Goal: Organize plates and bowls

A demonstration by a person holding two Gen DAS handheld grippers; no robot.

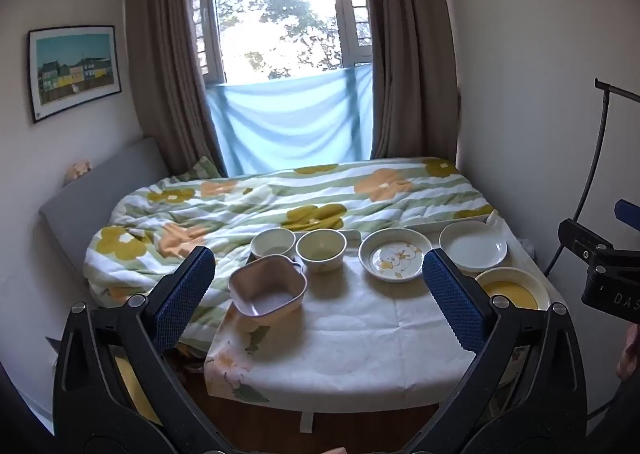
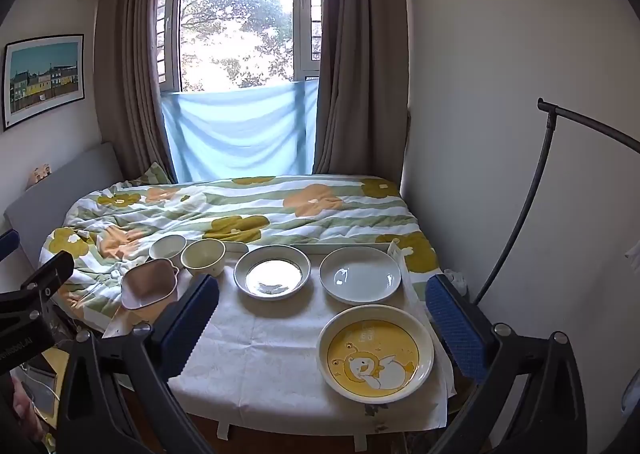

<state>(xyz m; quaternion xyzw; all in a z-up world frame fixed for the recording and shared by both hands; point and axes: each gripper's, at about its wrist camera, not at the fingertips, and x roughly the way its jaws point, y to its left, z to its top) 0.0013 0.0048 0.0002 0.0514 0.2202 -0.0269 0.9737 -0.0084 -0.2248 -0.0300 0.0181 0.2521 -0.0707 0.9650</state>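
On the cloth-covered table [image 1: 352,334] stand a pink square bowl [image 1: 267,290], a white bowl [image 1: 273,243] and a cream bowl [image 1: 322,248]. To their right lie a flower-patterned plate [image 1: 394,259], a plain white plate [image 1: 473,245] and a yellow cartoon plate [image 2: 375,353]. My left gripper [image 1: 318,294] hangs open above the table's near side, with nothing between its fingers. My right gripper [image 2: 320,314] is also open and empty, above the yellow plate's area. The same bowls [image 2: 150,284] and plates [image 2: 360,274] show in the right wrist view.
A bed with a flowered duvet [image 1: 280,206] lies directly behind the table, under a curtained window. A black curved lamp stand [image 2: 532,194] rises at the right by the wall. A long white tray [image 2: 340,247] sits at the table's far edge.
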